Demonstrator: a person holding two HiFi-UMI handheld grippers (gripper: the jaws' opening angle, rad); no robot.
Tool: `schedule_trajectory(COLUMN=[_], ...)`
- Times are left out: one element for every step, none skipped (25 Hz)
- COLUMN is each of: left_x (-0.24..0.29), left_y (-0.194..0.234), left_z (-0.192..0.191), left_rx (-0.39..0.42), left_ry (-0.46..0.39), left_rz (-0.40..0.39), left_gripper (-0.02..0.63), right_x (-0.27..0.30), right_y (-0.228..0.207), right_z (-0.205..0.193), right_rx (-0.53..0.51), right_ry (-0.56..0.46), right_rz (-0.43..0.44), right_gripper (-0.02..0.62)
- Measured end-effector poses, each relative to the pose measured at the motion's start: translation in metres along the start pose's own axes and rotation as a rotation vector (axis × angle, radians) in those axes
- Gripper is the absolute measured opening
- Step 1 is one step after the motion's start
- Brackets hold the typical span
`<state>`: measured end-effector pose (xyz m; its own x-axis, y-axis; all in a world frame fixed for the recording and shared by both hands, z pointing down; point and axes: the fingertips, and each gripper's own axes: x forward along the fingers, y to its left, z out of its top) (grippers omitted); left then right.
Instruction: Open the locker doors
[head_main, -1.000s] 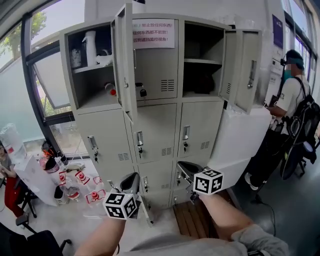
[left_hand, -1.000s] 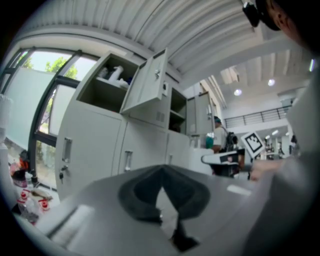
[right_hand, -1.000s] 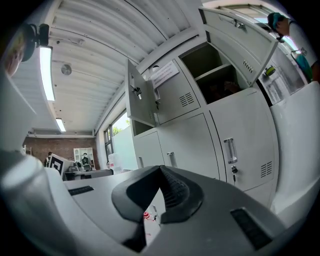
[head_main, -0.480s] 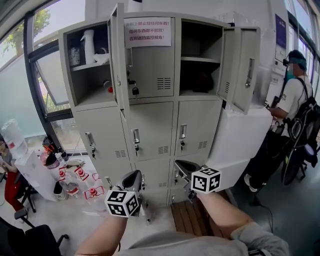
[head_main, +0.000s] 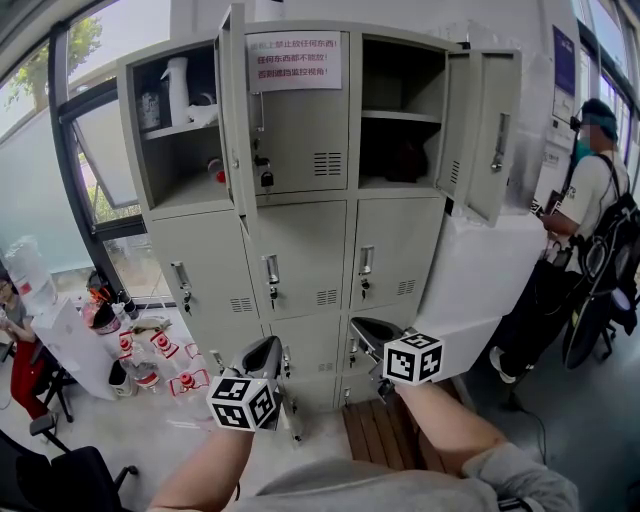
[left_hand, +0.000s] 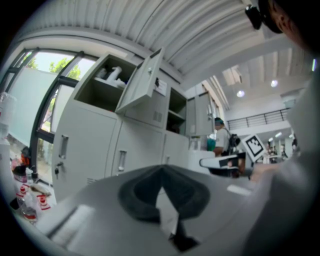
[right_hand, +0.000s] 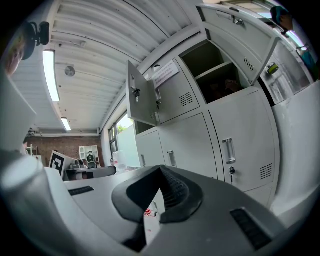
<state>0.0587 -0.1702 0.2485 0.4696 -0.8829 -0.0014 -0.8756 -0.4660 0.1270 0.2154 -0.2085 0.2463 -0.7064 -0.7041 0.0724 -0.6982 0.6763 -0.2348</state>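
Note:
The grey locker bank (head_main: 300, 250) has three columns. Its top left door (head_main: 235, 110) and top right door (head_main: 487, 130) stand open. The top middle door (head_main: 300, 130), which carries a notice, is closed, and so are the middle-row doors (head_main: 395, 260). My left gripper (head_main: 270, 347) hangs low in front of the bottom row, its jaws shut and empty (left_hand: 161, 169). My right gripper (head_main: 360, 327) hangs beside it in front of the bottom right lockers, also shut on nothing (right_hand: 160, 167). Both point level at the lockers. The grippers hide most of the bottom doors.
A person with a backpack (head_main: 590, 210) stands at the right. A white cabinet (head_main: 470, 290) abuts the lockers. A wooden pallet (head_main: 385, 440) lies below them. At the left are a white table (head_main: 65, 350), red-and-white items on the floor (head_main: 160, 355) and a seated person (head_main: 15, 350).
My left gripper has edged slightly up and towards the lockers. The right gripper and all the doors stand as before.

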Motion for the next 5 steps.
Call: schedule_trajectory(left_x=[0.0006,0.0013,0.0019,0.0024,0.0029], left_y=[-0.0005,-0.0009,-0.0011,-0.0013,-0.0014], left_z=[-0.0001,-0.0003,-0.0006,-0.0009,-0.0013], left_rx=[-0.001,-0.001,-0.001,-0.002,-0.002], left_ry=[0.0,-0.001,-0.001,-0.001,-0.001], left_rz=[0.0,0.0,-0.001,-0.001,-0.001], left_gripper=[0.005,0.005,0.005,0.005,0.005], right_x=[-0.0002,-0.0002,-0.0002,-0.0002,-0.0001], right_y=[-0.0008,-0.0015,-0.0021,-0.0026,-0.003], right_z=[-0.0001,-0.0002,-0.0005,-0.0008,-0.0012], right_rx=[0.0,0.001,0.001,0.001,0.001], right_ry=[0.0,-0.001,-0.001,-0.002,-0.002], right_rz=[0.0,0.001,0.001,0.002,0.002], right_gripper=[0.006,0.006,0.006,0.006,0.006])
